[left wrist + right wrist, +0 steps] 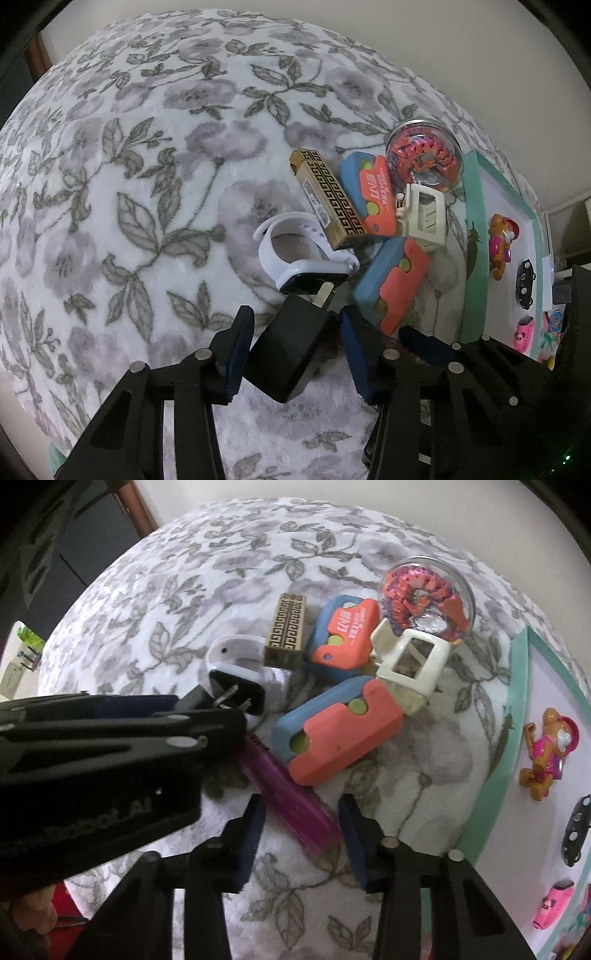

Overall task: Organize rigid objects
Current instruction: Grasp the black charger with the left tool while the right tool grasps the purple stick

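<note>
A heap of rigid objects lies on the floral blanket. A black plug adapter stands between my left gripper's open jaws; its prongs show in the right wrist view. A purple tube lies between my right gripper's open jaws. Beyond are a white watch, a gold patterned box, two blue-and-orange cases, a cream hair claw and a clear jar of pink and orange pieces.
A white tray with a teal rim lies at the right and holds a small figure, a black item and pink toys. The left gripper's body crosses the right wrist view.
</note>
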The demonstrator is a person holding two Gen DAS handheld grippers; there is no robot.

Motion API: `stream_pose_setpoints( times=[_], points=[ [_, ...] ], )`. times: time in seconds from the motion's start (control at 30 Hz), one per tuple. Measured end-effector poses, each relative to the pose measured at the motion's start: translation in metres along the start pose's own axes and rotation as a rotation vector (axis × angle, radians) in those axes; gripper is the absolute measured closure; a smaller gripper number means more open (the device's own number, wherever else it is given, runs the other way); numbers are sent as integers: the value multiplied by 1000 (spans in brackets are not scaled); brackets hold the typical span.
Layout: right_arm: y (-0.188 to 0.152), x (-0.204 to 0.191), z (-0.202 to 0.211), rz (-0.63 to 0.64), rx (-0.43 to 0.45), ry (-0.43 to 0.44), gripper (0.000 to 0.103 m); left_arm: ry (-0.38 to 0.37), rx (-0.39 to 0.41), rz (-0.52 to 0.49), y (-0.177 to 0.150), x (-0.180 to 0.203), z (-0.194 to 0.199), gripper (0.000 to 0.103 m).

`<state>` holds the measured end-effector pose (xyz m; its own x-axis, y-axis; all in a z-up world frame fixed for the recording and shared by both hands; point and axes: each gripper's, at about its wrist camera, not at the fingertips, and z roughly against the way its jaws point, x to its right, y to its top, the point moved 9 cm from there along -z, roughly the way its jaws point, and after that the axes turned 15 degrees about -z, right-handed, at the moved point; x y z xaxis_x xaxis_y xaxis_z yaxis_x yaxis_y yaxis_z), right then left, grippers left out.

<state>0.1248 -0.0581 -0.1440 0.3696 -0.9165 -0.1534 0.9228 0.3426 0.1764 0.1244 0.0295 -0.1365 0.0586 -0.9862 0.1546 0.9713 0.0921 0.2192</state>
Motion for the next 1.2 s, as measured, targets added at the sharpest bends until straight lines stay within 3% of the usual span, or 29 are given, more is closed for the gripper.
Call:
stream_pose_setpoints(
  times=[0.13,0.3,0.57,0.63,0.73,1.03,1.2],
  points=[
    [-4,-2,3,12,-24,33,69,6,-1,-16,0,0,0,55],
    [-12,-11,6,22,-57,103,70,10,-9,-8,-1,-3,-2,55],
    [-10,-18,3,22,-34,77,72,-9,-24,28,-6,-6,-10,55],
    [-8,-20,1,34,-27,60,76,-2,-29,30,-7,-8,-12,56],
    [-6,-22,-2,48,-22,50,79,4,-24,27,-6,-8,-11,74],
    [-1,-1,2,13,-17,42,81,-5,-8,37,-3,-11,-2,75],
    [7,10,16,-18,15,72,81,-15,58,31,10,-12,20,75]
  ],
)
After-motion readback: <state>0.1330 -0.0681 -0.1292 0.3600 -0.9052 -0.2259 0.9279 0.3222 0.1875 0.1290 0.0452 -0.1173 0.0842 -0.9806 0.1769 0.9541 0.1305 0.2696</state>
